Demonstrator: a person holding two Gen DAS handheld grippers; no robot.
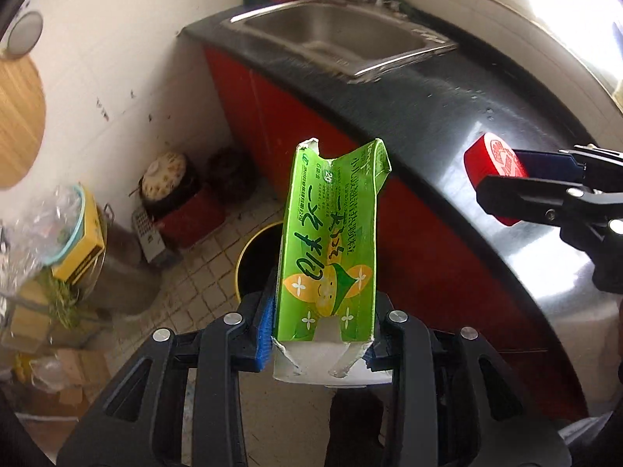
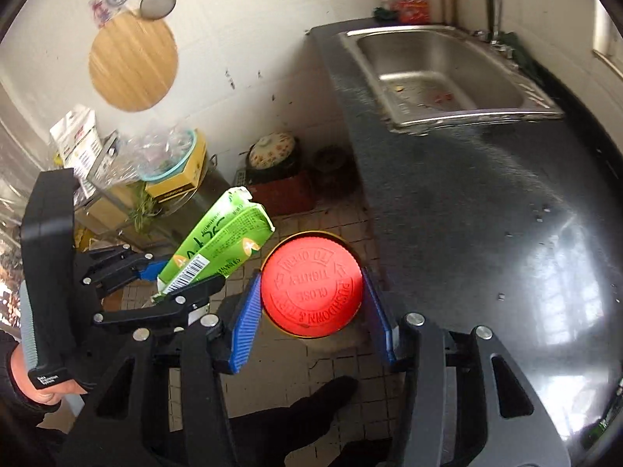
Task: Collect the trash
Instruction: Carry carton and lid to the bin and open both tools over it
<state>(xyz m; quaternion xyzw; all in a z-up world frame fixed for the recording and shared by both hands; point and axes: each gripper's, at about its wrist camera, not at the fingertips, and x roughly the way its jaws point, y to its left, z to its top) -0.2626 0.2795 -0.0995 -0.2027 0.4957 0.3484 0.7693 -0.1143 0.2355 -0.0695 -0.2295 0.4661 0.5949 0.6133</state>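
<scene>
Both grippers tilted steeply down over the floor by the counter edge [image 2: 447, 202] — left gripper [image 1: 323, 319] clamped narrow on green carton [image 1: 331, 249], right gripper [image 2: 311, 295] half-spread, gripping red lid [image 2: 311, 286]; yellow-rimmed bin [image 1: 257, 264] below.

Left tongs [image 1: 323, 334] clamped on a torn green carton [image 1: 331, 249], blue pads pressing both sides, open white end nearest the camera. Beyond and below the carton, a yellow-rimmed bin [image 1: 255, 268] on the tiled floor [image 1: 202, 280]. At right, right tongs [image 1: 502, 186] gripping a red lid [image 1: 488, 163] above the dark bench [image 1: 428, 116]. Steel sink [image 1: 335, 39] set in the far end.
</scene>
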